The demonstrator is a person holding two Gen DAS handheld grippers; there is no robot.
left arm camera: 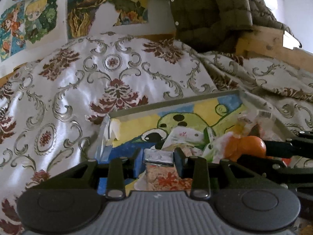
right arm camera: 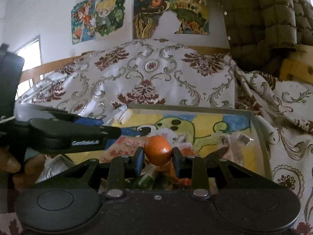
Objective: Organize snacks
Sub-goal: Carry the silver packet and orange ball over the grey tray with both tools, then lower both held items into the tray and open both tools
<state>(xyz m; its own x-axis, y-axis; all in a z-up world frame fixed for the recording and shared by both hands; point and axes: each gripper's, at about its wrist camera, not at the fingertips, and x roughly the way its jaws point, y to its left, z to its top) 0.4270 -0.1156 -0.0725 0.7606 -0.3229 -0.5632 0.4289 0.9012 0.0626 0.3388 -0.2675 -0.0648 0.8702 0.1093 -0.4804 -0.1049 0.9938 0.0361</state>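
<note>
A shallow tray (left arm camera: 172, 102) with a painted green cartoon bottom lies on a patterned bedspread; it also shows in the right wrist view (right arm camera: 195, 108). My left gripper (left arm camera: 158, 157) is shut on a snack packet (left arm camera: 159, 168) with a silver end and orange-red print, over the tray's near part. My right gripper (right arm camera: 157, 154) is shut on an orange snack (right arm camera: 158, 150) with a rounded end, over the tray. That snack (left arm camera: 248, 144) and the right gripper also show at the right of the left wrist view. Several wrapped snacks (left arm camera: 185, 137) lie in the tray.
The white bedspread (left arm camera: 78, 82) with brown and grey floral print surrounds the tray. An olive padded jacket (left arm camera: 211, 9) hangs at the back right over a wooden bed frame (left arm camera: 273, 47). Cartoon posters (left arm camera: 35, 17) cover the wall behind.
</note>
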